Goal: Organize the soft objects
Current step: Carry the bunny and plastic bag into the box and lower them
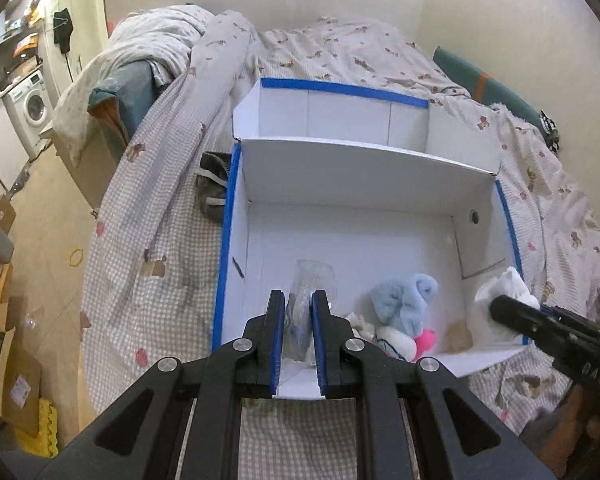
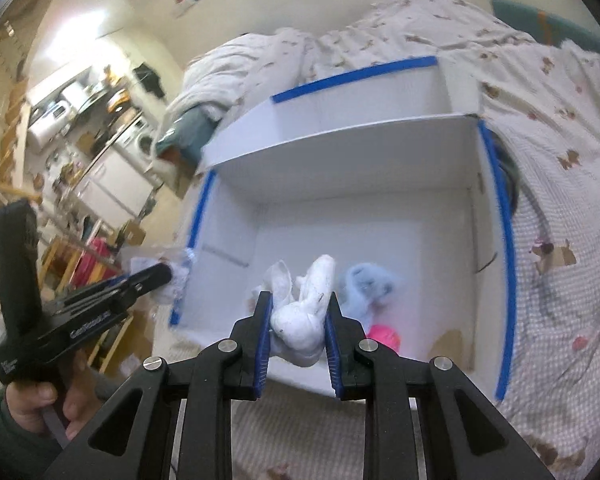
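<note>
A white cardboard box with blue-taped edges [image 1: 225, 248] [image 2: 508, 264] lies open on the bed. My left gripper [image 1: 299, 300] is shut on a clear plastic bag [image 1: 314, 280] above the box's near left part; it also shows in the right wrist view [image 2: 168, 276]. My right gripper [image 2: 298, 300] is shut on a white plush toy [image 2: 304, 320] over the box's near edge; it shows at the right of the left wrist view [image 1: 500, 308]. A light blue plush [image 1: 406, 300] [image 2: 366, 284] and a pink and white toy [image 1: 416, 340] [image 2: 384, 334] lie inside the box.
The bed has a checked sheet [image 1: 152, 300] and a bear-print duvet [image 1: 340, 52] bunched behind the box. A dark garment [image 1: 212, 188] lies left of the box. Cardboard boxes [image 1: 8, 360] clutter the floor at left. A washing machine [image 1: 32, 104] stands far left.
</note>
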### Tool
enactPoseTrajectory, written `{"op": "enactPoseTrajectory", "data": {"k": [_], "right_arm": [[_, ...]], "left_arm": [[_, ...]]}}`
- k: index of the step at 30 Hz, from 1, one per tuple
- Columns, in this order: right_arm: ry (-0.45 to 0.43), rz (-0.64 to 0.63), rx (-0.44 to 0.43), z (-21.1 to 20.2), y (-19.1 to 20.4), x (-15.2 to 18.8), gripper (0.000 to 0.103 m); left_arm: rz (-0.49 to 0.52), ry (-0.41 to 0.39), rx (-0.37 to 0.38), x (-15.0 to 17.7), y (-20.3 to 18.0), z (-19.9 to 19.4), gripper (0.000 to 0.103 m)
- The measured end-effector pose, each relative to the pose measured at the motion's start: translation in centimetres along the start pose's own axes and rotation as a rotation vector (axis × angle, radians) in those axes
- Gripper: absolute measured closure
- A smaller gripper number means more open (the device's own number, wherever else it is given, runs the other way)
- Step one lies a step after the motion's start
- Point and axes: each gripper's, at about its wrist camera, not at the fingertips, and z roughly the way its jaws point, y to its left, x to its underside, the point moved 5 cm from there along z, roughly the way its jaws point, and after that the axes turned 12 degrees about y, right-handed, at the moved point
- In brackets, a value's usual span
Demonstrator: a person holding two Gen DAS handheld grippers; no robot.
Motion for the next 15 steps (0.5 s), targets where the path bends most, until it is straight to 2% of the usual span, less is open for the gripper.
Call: {"op": "enactPoseTrajectory", "data": {"k": [5, 8, 13, 15], "right_arm": [[0.039, 0.106, 0.017, 3.0, -3.7, 0.0, 0.077], [0.085, 0.186, -0.046, 4.7, -5.1, 0.2, 0.077], [0.125, 0.169, -0.001, 6.1, -5.3, 0.4, 0.077], [0.143, 0.164, 0.043, 6.6, -5.3, 0.5, 0.077]], "left_arm": [[0.008, 0.034, -0.009, -1.2, -0.7, 2.6, 0.091], [0.015, 0.052, -0.026, -1.4, -1.2, 4.3, 0.091], [-0.012, 0.092, -0.037, -1.5, -1.3, 7.0, 0.091], [-0.015, 0.101, -0.043, -1.4, -1.3, 7.9, 0.091]]}}
